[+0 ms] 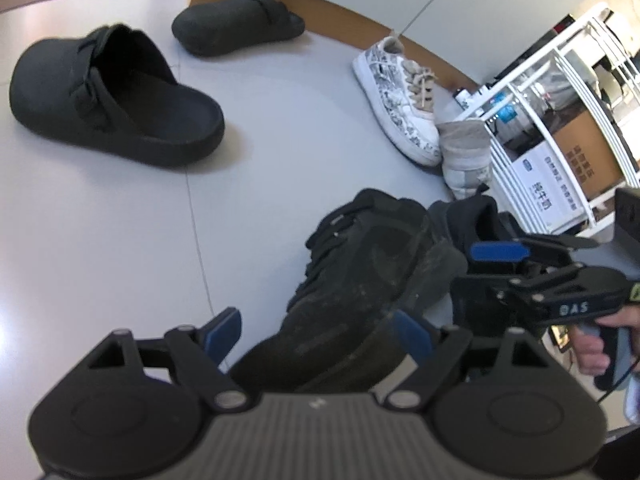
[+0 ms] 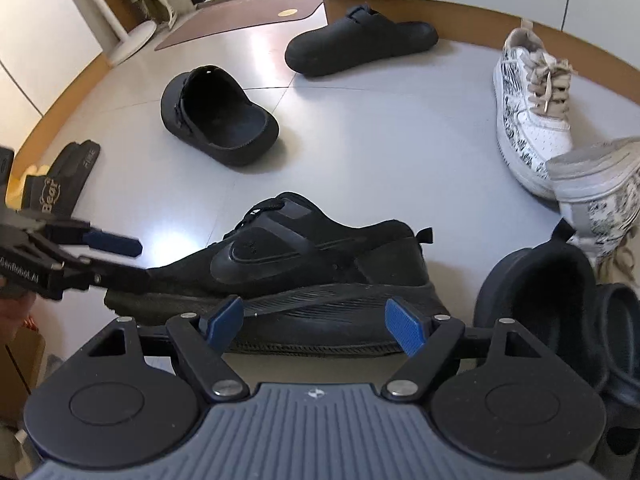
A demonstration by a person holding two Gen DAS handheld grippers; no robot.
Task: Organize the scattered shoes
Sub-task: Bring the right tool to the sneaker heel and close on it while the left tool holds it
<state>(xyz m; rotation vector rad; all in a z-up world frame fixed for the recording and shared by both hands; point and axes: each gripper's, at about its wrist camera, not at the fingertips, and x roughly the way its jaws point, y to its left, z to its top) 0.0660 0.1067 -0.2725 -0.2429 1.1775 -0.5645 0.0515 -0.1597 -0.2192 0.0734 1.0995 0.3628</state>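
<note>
Right, the pale grey tiled floor (image 2: 360,152) fills both views, and the landmark is the black suede lace-up sneaker (image 2: 304,256) lying on it, tipped onto its side so the ribbed sole faces the right wrist camera. Beyond the sneaker's laces sits an open-backed black rubber clog (image 2: 216,120) with a buckled strap, and further beyond that its partner, the second black clog (image 2: 356,44), close to the wooden skirting (image 2: 460,10). Past the sneaker's heel end stands a white low-top trainer with black scribble print and beige laces (image 2: 524,120), and a second printed trainer (image 2: 600,188) leans against it, nearer the sneaker. Just beside the sneaker's heel is another black shoe (image 2: 536,280), its dark opening facing up. A white wire rack (image 1: 560,92) holding cartons rises behind the trainers.

Now the hands. The left gripper (image 1: 316,334) angles down over the sneaker's toe end, blue pads spread wide on either side of the toe and, as far as the left wrist view shows, pressing on nothing: released. The right gripper (image 2: 316,320) tilts down at the sneaker's sole, pads wide apart with the sole between them but no squeeze visible. A hand (image 1: 592,344) wraps the right gripper's handle. Beyond the sneaker's toe lies a black slide sandal marked "Bear" (image 2: 60,184).
</note>
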